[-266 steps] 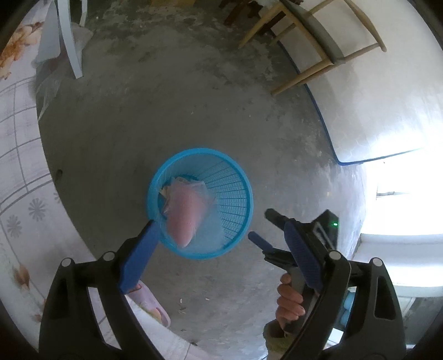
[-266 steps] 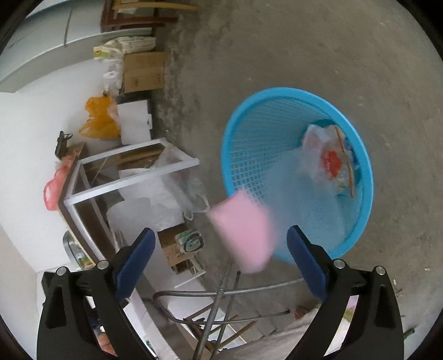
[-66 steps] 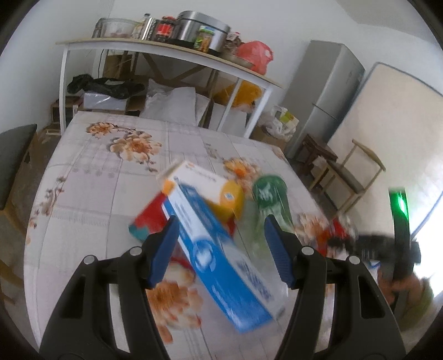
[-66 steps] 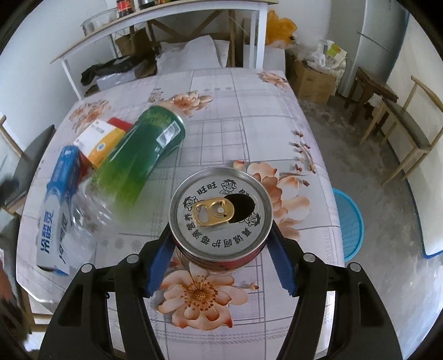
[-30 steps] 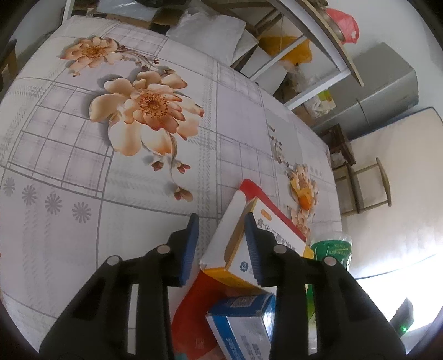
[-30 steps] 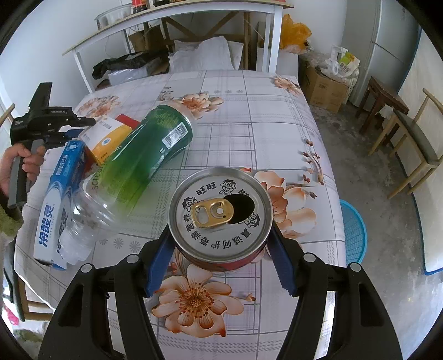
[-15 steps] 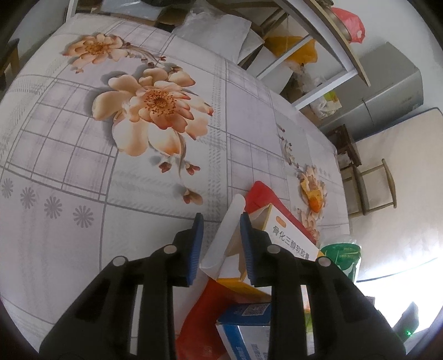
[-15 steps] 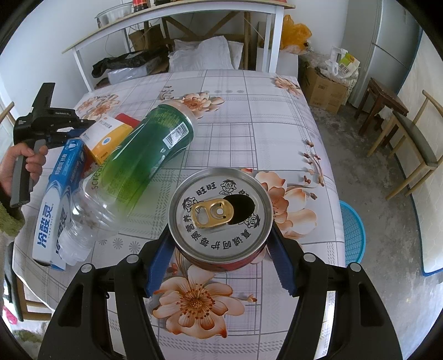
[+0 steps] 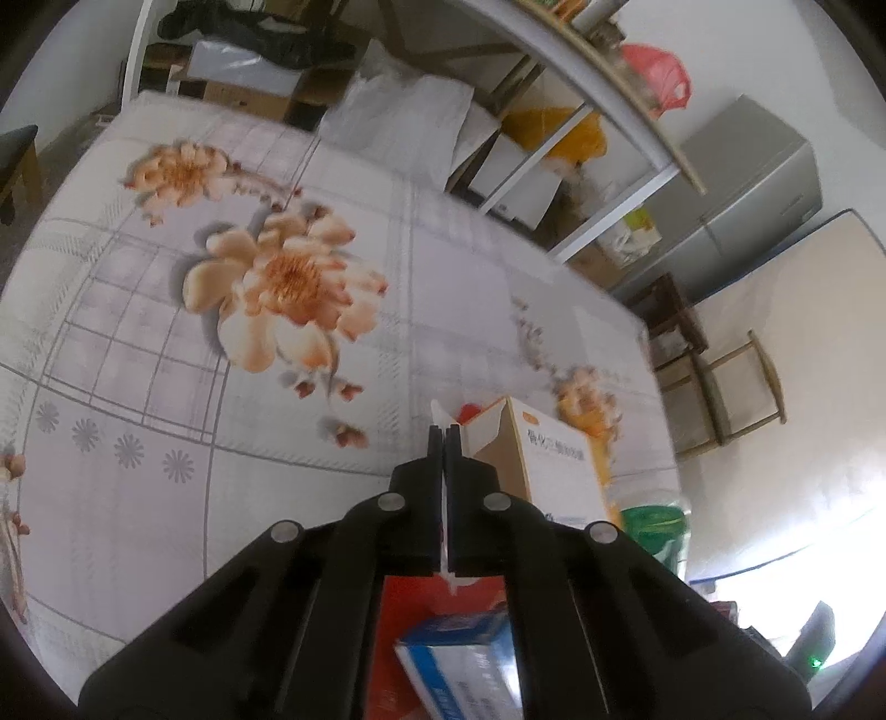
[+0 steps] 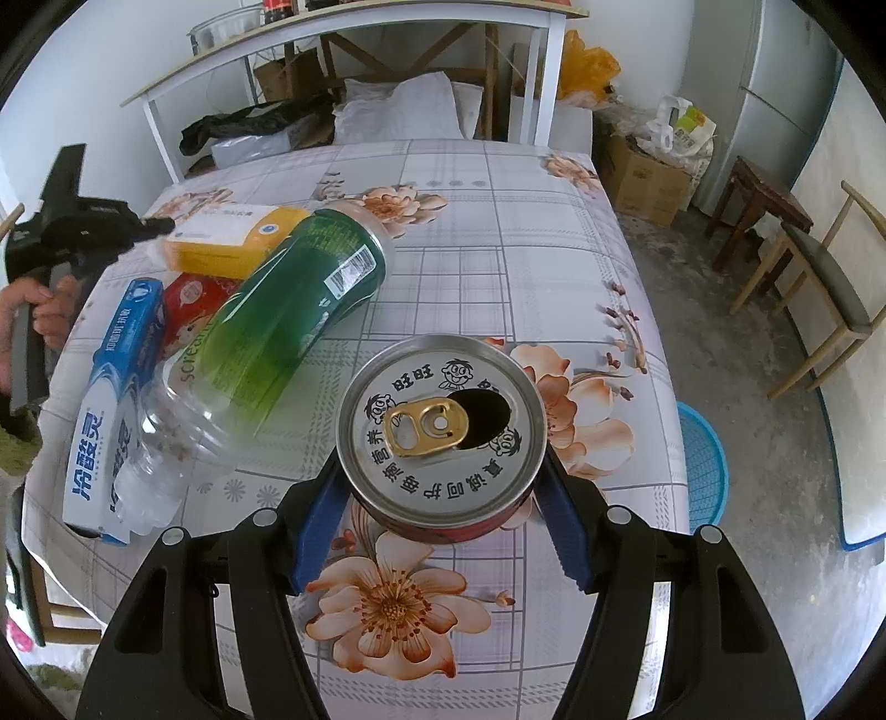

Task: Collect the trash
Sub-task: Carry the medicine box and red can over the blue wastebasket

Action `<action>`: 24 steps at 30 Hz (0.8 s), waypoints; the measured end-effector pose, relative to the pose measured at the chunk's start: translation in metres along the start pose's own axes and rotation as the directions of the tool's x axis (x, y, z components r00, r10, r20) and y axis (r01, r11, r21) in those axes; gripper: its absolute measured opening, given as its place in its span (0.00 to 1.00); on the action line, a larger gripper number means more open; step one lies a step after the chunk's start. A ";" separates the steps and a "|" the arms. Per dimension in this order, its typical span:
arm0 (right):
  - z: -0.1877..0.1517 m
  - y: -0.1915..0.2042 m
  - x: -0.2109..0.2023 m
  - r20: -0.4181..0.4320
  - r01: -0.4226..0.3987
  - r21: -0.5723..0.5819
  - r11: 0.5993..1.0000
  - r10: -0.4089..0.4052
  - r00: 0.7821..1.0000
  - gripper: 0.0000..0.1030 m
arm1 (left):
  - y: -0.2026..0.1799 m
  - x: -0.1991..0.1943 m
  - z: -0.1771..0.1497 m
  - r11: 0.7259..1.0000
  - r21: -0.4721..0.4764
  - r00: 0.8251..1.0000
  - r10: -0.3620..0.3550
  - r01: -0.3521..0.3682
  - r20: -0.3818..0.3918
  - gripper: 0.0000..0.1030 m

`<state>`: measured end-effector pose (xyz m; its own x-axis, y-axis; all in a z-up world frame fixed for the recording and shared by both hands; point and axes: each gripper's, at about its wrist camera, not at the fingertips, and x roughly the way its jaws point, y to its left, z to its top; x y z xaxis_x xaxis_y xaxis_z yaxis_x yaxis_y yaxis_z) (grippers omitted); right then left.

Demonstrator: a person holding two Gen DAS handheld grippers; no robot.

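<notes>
My left gripper is closing its jaws tight on the white end flap of an orange-and-white carton, which tilts up off the flowered table. The right wrist view shows the same left gripper at the carton. My right gripper is shut on an opened red drink can, a blue pad on each side. A green plastic bottle lies beside the can, with a blue toothpaste box and a red packet to its left.
A blue basket stands on the floor past the table's right edge. Wooden chairs and a fridge are on the right. A white shelf rack with bags stands behind the table. A person's hand holds the left gripper.
The left jaws have closed from a narrow gap onto the carton's flap, and the gripper has risen a little with it. The right gripper and the can have not moved.
</notes>
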<state>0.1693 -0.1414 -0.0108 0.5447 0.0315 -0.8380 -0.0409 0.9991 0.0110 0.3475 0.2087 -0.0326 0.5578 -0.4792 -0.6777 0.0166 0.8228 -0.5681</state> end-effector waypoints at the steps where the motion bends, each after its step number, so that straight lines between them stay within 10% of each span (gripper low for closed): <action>1: -0.001 -0.001 0.000 0.000 0.002 0.002 1.000 -0.002 1.000 0.62 | -0.003 -0.005 0.000 1.000 0.002 1.000 -0.010 0.010 0.013 0.00; 24: -0.001 0.000 0.002 0.024 -0.010 0.037 0.999 0.009 1.000 0.62 | -0.100 -0.122 -0.012 0.971 0.156 0.947 -0.216 0.182 0.239 0.00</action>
<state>0.1693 -0.1416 -0.0131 0.5644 0.0412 -0.8245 -0.0157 0.9991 0.0392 0.2680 0.1814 0.1013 0.7230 -0.5581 -0.4071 0.2474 0.7594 -0.6018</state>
